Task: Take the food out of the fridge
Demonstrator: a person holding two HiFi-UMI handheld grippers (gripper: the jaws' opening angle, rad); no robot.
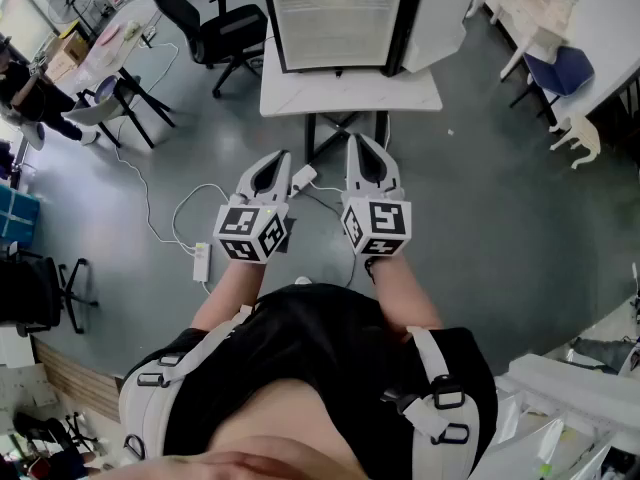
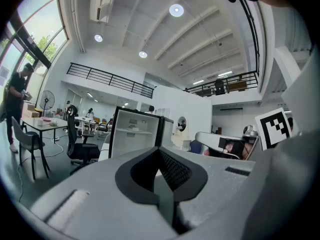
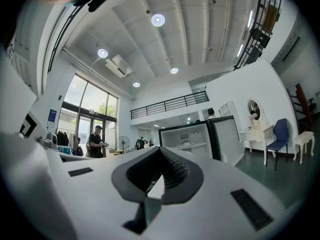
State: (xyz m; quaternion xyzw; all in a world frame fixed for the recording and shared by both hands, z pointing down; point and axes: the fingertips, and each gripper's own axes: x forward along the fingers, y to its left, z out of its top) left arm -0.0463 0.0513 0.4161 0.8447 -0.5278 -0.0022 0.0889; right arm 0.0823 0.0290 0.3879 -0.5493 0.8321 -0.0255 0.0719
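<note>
The small fridge stands on a white table at the top of the head view, its door swung open to the right. Its white inside shows one shelf with a small item on it, too small to tell what. I hold both grippers level, side by side, well short of the table. The left gripper and the right gripper are both shut and empty. Along the left gripper's closed jaws the fridge appears ahead. The right gripper also points at the fridge.
A black office chair stands left of the table. A white power strip and cables lie on the grey floor near my left side. A blue chair and white furniture are at the right. A person stands far off left.
</note>
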